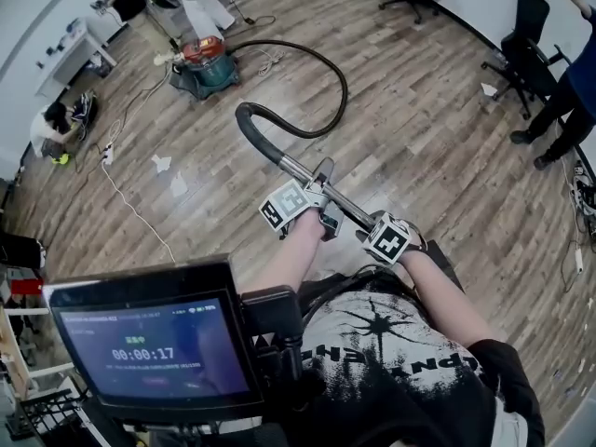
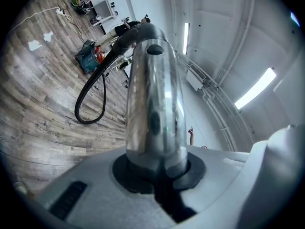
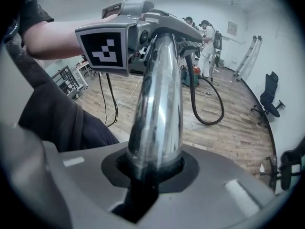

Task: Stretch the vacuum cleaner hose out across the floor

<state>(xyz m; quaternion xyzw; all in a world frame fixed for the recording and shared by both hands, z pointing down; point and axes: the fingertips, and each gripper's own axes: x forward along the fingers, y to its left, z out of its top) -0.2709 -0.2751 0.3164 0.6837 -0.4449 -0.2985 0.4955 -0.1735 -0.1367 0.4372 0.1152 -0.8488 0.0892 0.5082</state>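
The vacuum cleaner (image 1: 207, 63) stands far off on the wood floor. Its black hose (image 1: 337, 87) curves out in a loop and bends back to a chrome wand tube (image 1: 296, 169) held up in front of me. My left gripper (image 1: 315, 205) is shut on the tube, and my right gripper (image 1: 374, 233) is shut on it lower down, nearer my body. In the left gripper view the chrome tube (image 2: 155, 104) rises from the clamped left gripper (image 2: 157, 168) toward the hose (image 2: 90, 99). In the right gripper view the tube (image 3: 157, 109) runs from the right gripper (image 3: 150, 168) up past the left gripper's marker cube (image 3: 106, 49).
Office chairs (image 1: 529, 35) and a standing person (image 1: 570, 101) are at the right. People stand behind the vacuum (image 3: 206, 42). A white cable (image 1: 130, 203) and paper scraps (image 1: 163, 163) lie on the floor at the left. A monitor (image 1: 154, 352) sits close below me.
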